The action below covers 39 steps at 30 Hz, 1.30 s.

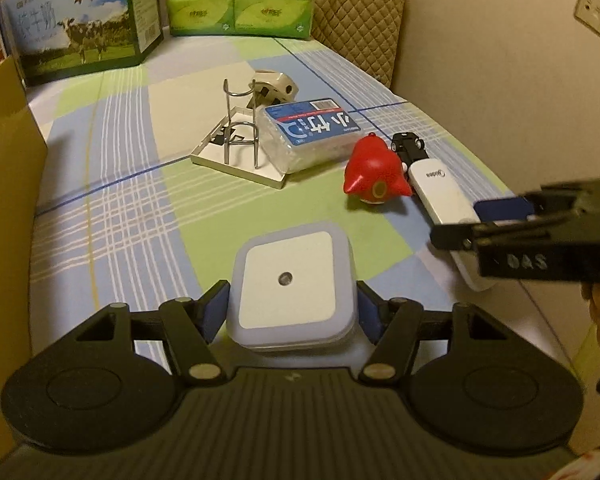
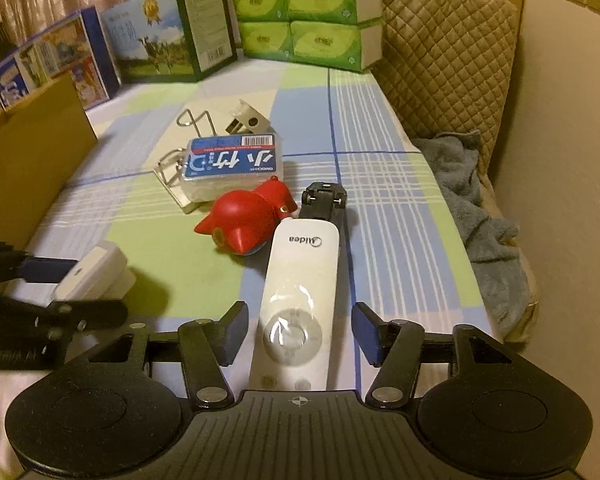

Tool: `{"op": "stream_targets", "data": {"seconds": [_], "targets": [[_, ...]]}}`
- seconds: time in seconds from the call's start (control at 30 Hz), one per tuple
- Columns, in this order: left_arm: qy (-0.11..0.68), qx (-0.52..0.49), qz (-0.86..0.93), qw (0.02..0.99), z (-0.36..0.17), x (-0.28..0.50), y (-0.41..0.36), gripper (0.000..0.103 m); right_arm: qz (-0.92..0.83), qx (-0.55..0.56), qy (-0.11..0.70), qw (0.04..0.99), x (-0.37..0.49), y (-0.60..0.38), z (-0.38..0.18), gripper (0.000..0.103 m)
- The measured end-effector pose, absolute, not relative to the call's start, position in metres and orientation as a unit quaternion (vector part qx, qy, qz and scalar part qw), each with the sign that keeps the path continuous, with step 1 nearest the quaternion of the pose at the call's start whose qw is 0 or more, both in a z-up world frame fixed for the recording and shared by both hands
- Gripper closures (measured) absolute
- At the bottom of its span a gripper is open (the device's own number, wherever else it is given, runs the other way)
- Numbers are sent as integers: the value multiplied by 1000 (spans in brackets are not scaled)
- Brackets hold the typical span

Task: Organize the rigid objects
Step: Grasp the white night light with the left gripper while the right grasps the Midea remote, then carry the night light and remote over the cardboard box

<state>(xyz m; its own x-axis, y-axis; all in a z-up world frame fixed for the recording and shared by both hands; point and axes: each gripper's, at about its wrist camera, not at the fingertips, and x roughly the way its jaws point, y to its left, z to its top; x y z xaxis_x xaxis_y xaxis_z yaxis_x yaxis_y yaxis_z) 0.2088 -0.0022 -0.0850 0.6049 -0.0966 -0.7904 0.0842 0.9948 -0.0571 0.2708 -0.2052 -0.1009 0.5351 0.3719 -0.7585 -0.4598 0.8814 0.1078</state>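
Two grasps are at different stages. The left gripper [image 1: 291,288] has its fingers [image 1: 216,312] pressed against the sides of a square white night light [image 1: 290,280] sitting on the near part of the checked sheet [image 1: 140,208]. It looks clasped, low down on smooth walls, so it could slip or twist out when raised. The right gripper [image 2: 299,308] stands released, with clear gaps either side of the white remote [image 2: 300,280] lying lengthwise between its fingers. The remote's far end rests against the black toy car [image 2: 324,200] and just beside the red bird toy [image 2: 248,220]. Gripped this near one end, the long remote may droop, and dragging it could knock both toys.

The remote's near end is hidden under the gripper body. The night light's underside cannot be seen. The cardboard box [image 2: 32,152] at far left is cut off, so its contents are unknown. The wire holder [image 1: 240,132] is partly masked by the clear plastic box [image 1: 312,132].
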Motion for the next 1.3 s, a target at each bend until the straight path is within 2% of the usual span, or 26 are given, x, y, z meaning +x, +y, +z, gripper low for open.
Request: {"op": "stream_targets", "data": {"seconds": [0.07, 0.13, 0.33, 0.57, 1.0, 1.3], "targets": [[441, -5, -55, 896, -87, 209, -3, 41, 234, -64, 424, 872, 276, -200, -104, 54], [440, -13, -60, 896, -87, 208, -1, 40, 234, -70, 426, 871, 280, -197, -105, 63], [440, -99, -65, 890, -86, 212, 20, 34, 233, -65, 429, 870, 278, -197, -107, 64], [452, -182, -55, 871, -95, 220, 42, 37, 232, -58, 433, 869, 272, -200, -108, 64], [444, -146, -56, 882, -82, 206, 33, 41, 232, -47, 421, 876, 259, -205, -94, 65], [410, -117, -56, 903, -35, 190, 23, 41, 242, -40, 397, 884, 240, -206, -57, 65]]}}
